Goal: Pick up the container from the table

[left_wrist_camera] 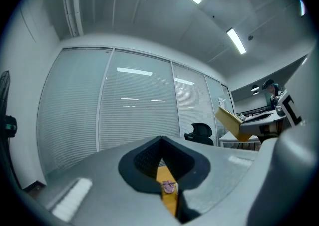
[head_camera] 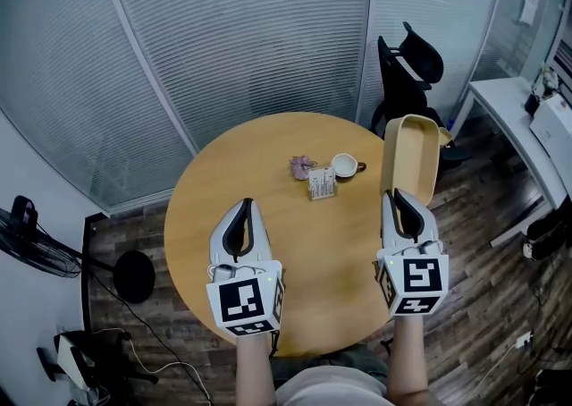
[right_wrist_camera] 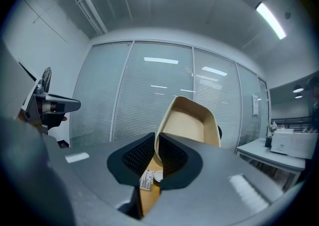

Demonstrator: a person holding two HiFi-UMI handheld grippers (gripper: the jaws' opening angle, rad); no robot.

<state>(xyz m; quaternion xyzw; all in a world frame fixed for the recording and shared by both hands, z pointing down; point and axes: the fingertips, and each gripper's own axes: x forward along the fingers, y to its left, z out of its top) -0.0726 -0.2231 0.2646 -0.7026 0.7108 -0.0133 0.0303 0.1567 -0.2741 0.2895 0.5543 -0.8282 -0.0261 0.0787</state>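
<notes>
The container (head_camera: 413, 156) is a tan, shallow rectangular tray, lifted off the round wooden table (head_camera: 268, 185) and tilted up on end at the table's right side. My right gripper (head_camera: 402, 201) is shut on its near rim; in the right gripper view the container (right_wrist_camera: 192, 123) rises above the pinching jaws, its hollow facing me. My left gripper (head_camera: 243, 214) hovers over the table's near left part, shut with nothing between its jaws. In the left gripper view the container (left_wrist_camera: 232, 122) shows at the right, held in the air.
At the table's middle lie a small purple thing (head_camera: 302, 165), a white cup (head_camera: 345, 164) and a small printed box (head_camera: 322, 183). A black office chair (head_camera: 407, 73) stands behind the table, a white desk (head_camera: 518, 118) at the right, a fan (head_camera: 27, 230) at the left.
</notes>
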